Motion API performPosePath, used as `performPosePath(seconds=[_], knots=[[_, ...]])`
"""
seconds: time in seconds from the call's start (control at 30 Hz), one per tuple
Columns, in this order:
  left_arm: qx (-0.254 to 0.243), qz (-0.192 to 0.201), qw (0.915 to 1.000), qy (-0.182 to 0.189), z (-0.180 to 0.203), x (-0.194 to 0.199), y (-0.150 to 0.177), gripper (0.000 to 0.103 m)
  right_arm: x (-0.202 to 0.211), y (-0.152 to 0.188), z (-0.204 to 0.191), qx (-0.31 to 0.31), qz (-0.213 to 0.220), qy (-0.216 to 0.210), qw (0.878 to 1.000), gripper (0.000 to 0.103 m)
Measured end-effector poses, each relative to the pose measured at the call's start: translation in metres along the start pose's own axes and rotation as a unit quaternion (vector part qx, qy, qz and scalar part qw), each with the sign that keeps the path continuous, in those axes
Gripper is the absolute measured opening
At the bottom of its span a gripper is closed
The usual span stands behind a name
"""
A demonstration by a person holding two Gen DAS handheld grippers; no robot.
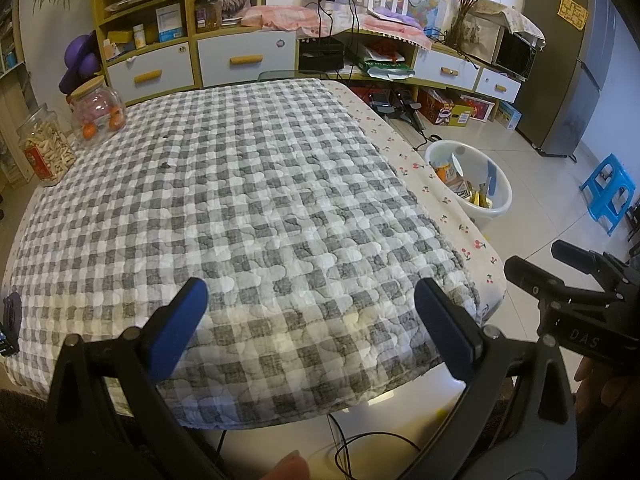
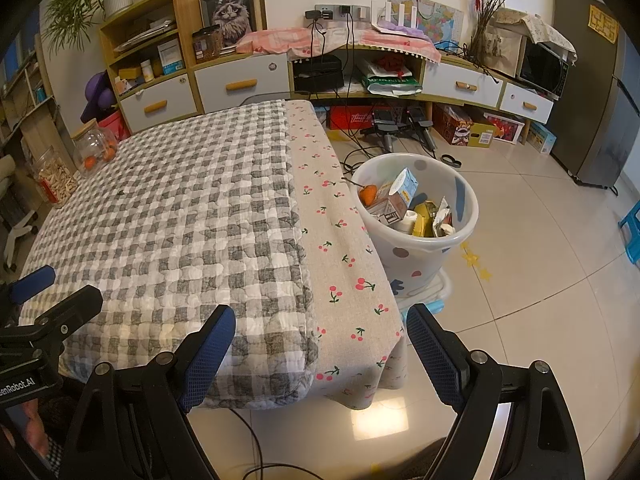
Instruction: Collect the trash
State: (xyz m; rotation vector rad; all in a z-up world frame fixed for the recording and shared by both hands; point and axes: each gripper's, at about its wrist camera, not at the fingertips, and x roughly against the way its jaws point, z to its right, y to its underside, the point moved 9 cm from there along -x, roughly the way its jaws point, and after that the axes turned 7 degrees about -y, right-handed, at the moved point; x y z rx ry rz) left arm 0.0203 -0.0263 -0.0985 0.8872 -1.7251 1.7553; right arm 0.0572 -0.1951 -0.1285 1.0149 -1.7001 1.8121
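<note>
Both tools, left (image 1: 310,306) and right (image 2: 320,332), are hanging spread over my grey-checked quilted counter (image 2: 180,216); white polka-dot plastic trash bucket (image 2: 424,256) is sitting at two o'clock.

Two glass jars (image 1: 72,128) stand at the checked quilt's (image 1: 240,208) far-left corner; one seemingly holds oranges.
</note>
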Motion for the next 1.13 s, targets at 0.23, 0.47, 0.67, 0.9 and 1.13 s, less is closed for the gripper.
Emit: performPosePath(seconds=[0.23,0.47,0.67,0.9,1.13], knots=[[0.0,0.0,1.0,0.0,-0.0005,0.0,0.0002,0.102,0.0,0.0002,0.0001,0.0,0.0,0.0,1.0,0.089],[0.0,0.0,1.0,0.0,-0.0005,0.0,0.0001,0.102,0.0001,0.0001,0.0003,0.0,0.001,-0.001,1.0,0.089],[0.0,0.0,1.0,0.0,-0.0006,-0.0001,0.0002,0.102,0.0002,0.0002,0.0,0.0,0.001,0.0,1.0,0.089],[0.0,-0.001,1.0,0.003,0.0012,0.0001,0.001,0.102,0.0001,-0.001,0.0007,-0.004,0.004,0.001,1.0,0.089],[-0.012,-0.011,0.9997,0.016,0.0087,0.0002,0.002,0.102,0.0017,-0.0019,-0.0016,-0.008,0.006,-0.018,1.0,0.089]])
